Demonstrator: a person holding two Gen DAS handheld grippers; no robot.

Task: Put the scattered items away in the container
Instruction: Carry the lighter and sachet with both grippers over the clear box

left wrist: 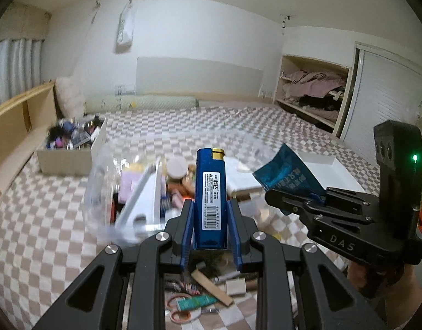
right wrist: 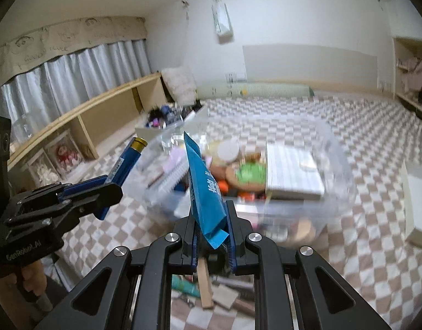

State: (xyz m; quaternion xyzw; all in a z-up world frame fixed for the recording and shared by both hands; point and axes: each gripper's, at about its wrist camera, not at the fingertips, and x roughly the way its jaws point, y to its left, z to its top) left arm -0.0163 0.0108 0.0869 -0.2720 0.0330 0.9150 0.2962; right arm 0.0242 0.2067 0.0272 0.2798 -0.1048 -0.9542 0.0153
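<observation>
Left gripper point(left wrist: 210, 214): jaws nearly together, clamped on a blue lighter point(left wrist: 210, 192) that stands upright between the blue pads, its gold cap on top and a white barcode label facing the camera.
Right gripper point(right wrist: 213, 236): jaws nearly together, pinching the lower corner of a teal sachet point(right wrist: 204, 189); the sachet rises toward 12 o'clock with white print on its face.
Lighter, right wrist view: at 9 o'clock, held tilted with the gold cap toward 1 o'clock.
Sachet, left wrist view: at 3 o'clock, sticking out of the other gripper toward 11 o'clock.
Bin point(right wrist: 334, 165): clear plastic, on the bed straight ahead of both grippers, at 12 o'clock from the held things; blurred in both views.
Bin contents: a white book point(right wrist: 293, 173) at the right, a green toy point(right wrist: 250, 173) in the middle, a round white lid point(right wrist: 228, 150) behind it, and a spiral pad point(right wrist: 173, 174) at the left; smaller pieces are too blurred to name.
Bed point(left wrist: 45, 220): covered with a beige and white checked sheet.
Loose pile: below the left gripper at 6 o'clock lie scissors point(left wrist: 180, 309), a wooden stick point(left wrist: 211, 286) and a teal tube point(left wrist: 197, 302).
Carton point(left wrist: 70, 156): at 10 o'clock from the bin, full of mixed clutter.
White tray point(left wrist: 332, 170): on the bed at 3 o'clock from the bin.
Hands: a hand point(right wrist: 32, 277) grips the left gripper's handle at the frame's lower left.
</observation>
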